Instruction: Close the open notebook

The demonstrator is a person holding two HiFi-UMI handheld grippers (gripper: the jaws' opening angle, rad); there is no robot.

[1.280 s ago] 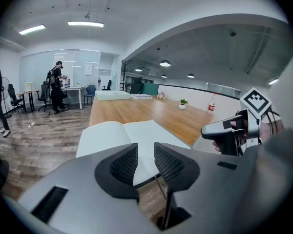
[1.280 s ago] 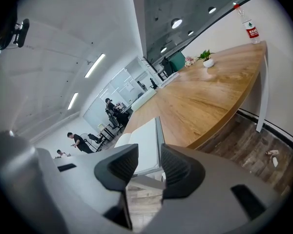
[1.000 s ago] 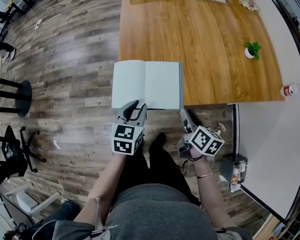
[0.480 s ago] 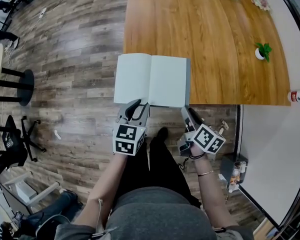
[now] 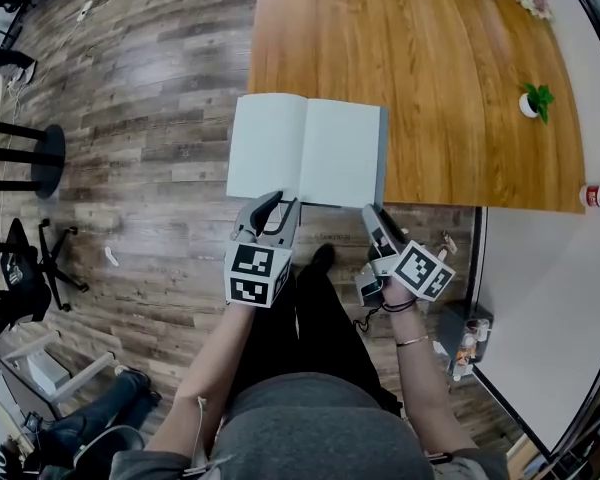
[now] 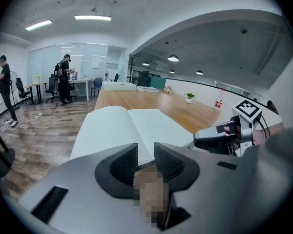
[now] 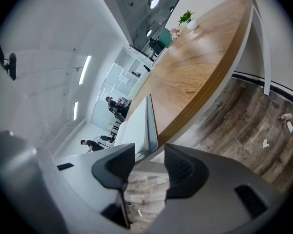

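From the head view, the open white-paged notebook (image 5: 305, 150) lies flat on the near corner of the brown wooden worktop (image 5: 430, 78). Its near edge sits just ahead of the fingers of the left gripper (image 5: 272, 200) and the right gripper (image 5: 370, 213). The left gripper view shows its fingers slightly apart, clamping nothing, with the notebook's spine straight ahead. The right gripper view shows fingers opening wide, pads off the notebook, whose grey edge stands just ahead of the gap

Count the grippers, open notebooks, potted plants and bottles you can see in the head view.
grippers: 2 (left gripper, right gripper)
notebook: 1
potted plant: 1
bottle: 1
total: 5
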